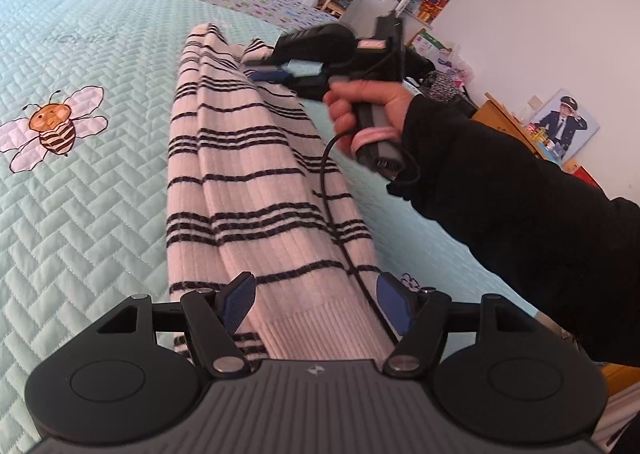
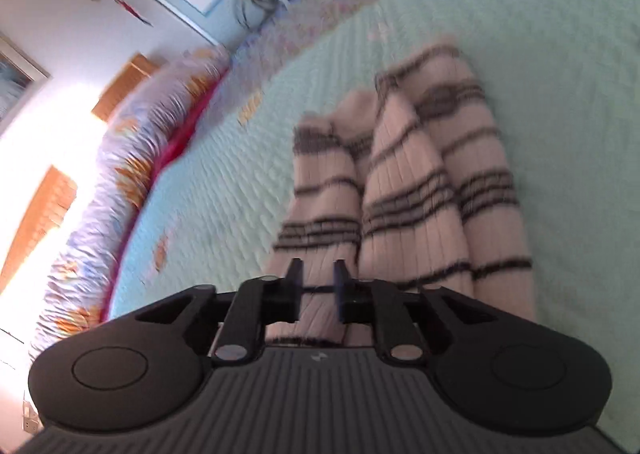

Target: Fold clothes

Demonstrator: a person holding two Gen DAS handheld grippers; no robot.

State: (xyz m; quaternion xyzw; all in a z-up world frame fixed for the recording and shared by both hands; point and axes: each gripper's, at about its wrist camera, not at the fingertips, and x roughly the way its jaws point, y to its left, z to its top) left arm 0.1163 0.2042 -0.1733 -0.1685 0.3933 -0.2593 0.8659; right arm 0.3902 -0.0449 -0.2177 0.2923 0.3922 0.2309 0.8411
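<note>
Quilted mint bedspread (image 1: 100, 190) bears a ribbed, black-striped white sweater (image 1: 248, 190).

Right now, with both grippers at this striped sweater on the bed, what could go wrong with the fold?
1. A black cable trails across the striped sweater toward the left gripper; it could snag or get folded in.
2. The sweater is bunched into long ridges, so creases may be folded in.
3. The right gripper view is motion-blurred; moving fast could drag the knit across the quilt.

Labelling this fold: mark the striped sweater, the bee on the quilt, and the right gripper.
striped sweater (image 1: 248, 190), left wrist view, middle of body.
bee (image 1: 52, 126), left wrist view, its striped body.
right gripper (image 1: 266, 68), left wrist view, between fingertips.
</note>
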